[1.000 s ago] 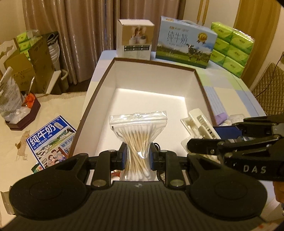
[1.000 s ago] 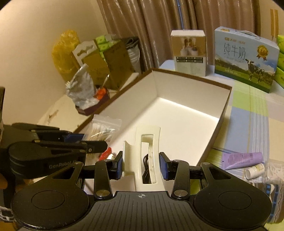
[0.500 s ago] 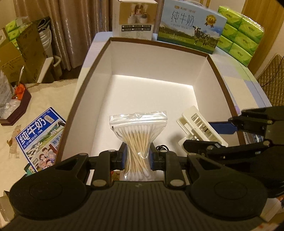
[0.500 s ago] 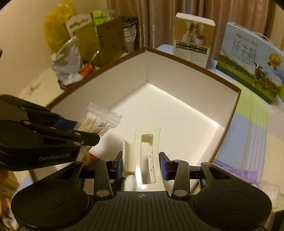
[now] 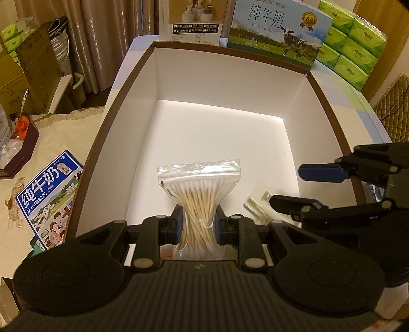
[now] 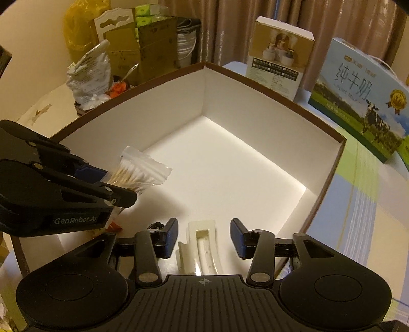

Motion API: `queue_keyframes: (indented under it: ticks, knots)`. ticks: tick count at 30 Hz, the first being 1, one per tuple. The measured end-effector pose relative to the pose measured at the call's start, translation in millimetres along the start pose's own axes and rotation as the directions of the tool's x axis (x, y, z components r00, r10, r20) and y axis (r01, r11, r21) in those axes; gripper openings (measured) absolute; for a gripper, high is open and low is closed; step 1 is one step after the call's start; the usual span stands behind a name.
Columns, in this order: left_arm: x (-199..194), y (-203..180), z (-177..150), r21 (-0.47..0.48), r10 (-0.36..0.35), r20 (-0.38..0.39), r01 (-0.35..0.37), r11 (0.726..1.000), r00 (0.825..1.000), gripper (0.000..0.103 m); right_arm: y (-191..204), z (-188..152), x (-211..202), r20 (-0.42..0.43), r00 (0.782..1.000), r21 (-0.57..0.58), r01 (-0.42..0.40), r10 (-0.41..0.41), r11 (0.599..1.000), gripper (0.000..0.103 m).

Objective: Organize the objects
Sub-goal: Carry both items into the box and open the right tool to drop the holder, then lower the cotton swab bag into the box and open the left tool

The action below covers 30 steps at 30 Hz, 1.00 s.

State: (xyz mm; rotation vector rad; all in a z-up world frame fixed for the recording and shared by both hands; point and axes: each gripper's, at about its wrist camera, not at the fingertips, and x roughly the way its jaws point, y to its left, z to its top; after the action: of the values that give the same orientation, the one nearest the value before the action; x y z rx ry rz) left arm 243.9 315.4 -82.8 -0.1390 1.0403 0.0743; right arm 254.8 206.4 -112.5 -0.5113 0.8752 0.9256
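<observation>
A clear zip bag of cotton swabs [image 5: 198,204] stands pinched at its waist by my left gripper [image 5: 198,226], held low inside the big white box [image 5: 219,84] with a brown rim. In the right wrist view the same swab bag [image 6: 139,173] sticks out of the left gripper [image 6: 112,186] at the left. My right gripper [image 6: 203,238] has its jaws opening; a cream plastic holder [image 6: 202,252] lies on the box floor [image 6: 225,173] between the pads, with a gap on each side. From the left wrist camera the right gripper [image 5: 299,189] hovers over that holder [image 5: 258,206].
Behind the box stand a milk carton box [image 5: 276,33], a small product box [image 5: 191,20] and green tissue packs [image 5: 352,38]. A blue milk leaflet [image 5: 48,199] lies left of the box. Bags and cardboard [image 6: 120,48] crowd the far left. A striped tablecloth [image 6: 363,194] lies right.
Both grippers sank deeper into the box. The right gripper's jaws spread and let go of the cream holder, which now lies on the box floor. The left grip on the swabs is unchanged.
</observation>
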Motion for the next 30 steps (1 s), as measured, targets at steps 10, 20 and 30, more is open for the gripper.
queue_keyframes:
  ticks: [10,20,30]
  knots:
    - [-1,-5,0,0.021,0.008,0.011,-0.009,1.0,1.0,0.029,-1,-2,-13,0.023,0.999,0.014,-0.025,0.025,1.0,0.064]
    - [-24,-3,-5,0.023,0.03,0.03,-0.031,0.999,0.999,0.057,1,-8,-38,0.071,0.996,0.023,-0.053,0.051,0.998,0.081]
    - [-63,-1,-18,-0.028,0.063,0.044,-0.062,0.998,0.997,0.074,5,-23,-78,0.131,0.988,0.065,-0.093,0.084,0.994,0.087]
